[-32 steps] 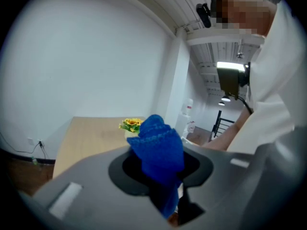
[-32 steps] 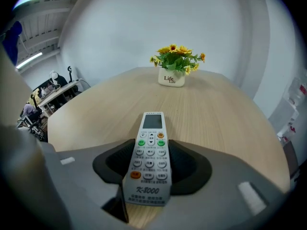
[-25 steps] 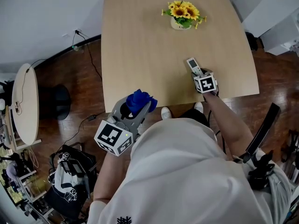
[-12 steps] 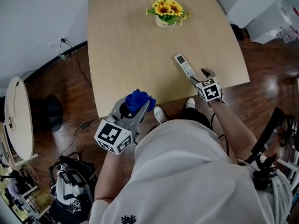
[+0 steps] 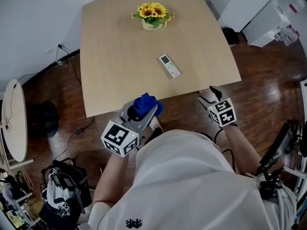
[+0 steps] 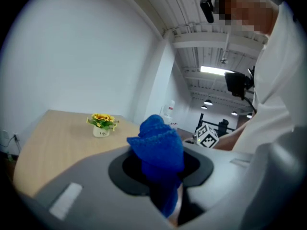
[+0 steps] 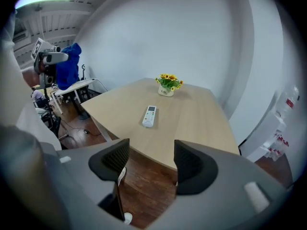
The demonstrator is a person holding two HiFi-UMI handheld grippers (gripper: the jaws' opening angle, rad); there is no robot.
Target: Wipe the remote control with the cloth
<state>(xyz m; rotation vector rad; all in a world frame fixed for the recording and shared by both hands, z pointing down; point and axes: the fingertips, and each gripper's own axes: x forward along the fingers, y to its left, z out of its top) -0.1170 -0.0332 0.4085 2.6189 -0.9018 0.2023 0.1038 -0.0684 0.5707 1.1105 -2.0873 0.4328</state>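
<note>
The white remote control lies flat on the wooden table, toward its right front part. My left gripper hangs just off the table's front edge, shut on a bunched blue cloth that sticks up between the jaws. My right gripper is drawn back off the table's front right edge, over the floor, open with nothing between its jaws. It points down toward the remote from a distance.
A small pot of sunflowers stands at the far side of the table. A round side table is at the left, a bag on the floor below it. Dark wood floor surrounds the table.
My right gripper let go of the remote, opened and pulled back off the table's front edge. The remote stays on the table. My left gripper with the cloth shifted slightly right.
</note>
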